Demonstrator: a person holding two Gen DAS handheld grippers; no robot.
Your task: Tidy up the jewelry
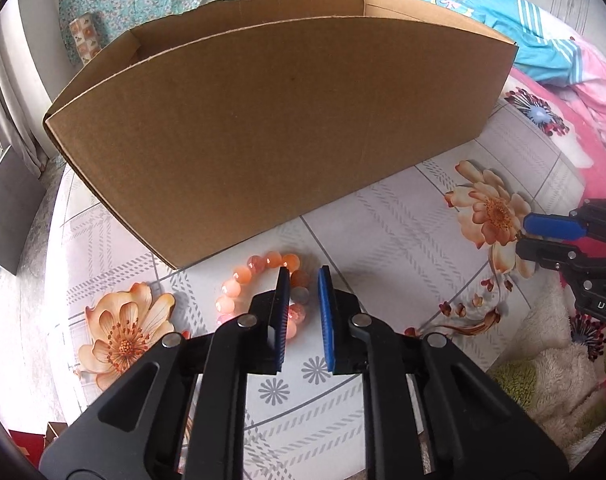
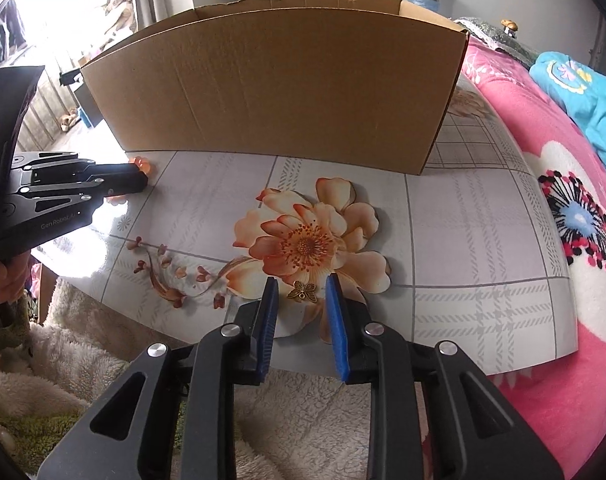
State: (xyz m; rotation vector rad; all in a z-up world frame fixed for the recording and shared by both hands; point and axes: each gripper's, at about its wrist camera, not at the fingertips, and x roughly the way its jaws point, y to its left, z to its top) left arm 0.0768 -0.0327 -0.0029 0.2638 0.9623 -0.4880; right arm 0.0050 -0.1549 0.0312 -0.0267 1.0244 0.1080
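- Left tongs [image 1: 305, 276] angled down over the orange bead bracelet [image 1: 259, 292]; its blue pads [image 1: 325, 312] stood apart, straddling the ring's near-right beads, not pressing.
- Bracelet lay on the flower-print table [image 1: 403, 220], just in front of the cardboard box [image 1: 271, 128].
- Right tongs [image 2: 301, 280] stood apart around a small gold butterfly charm [image 2: 303, 291], which lay flat on the printed flower [image 2: 307, 240], pads clear of it.

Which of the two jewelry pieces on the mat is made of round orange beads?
The bead bracelet at the left gripper, close to the cardboard box. The other piece, at the right gripper, is a small gold butterfly charm.
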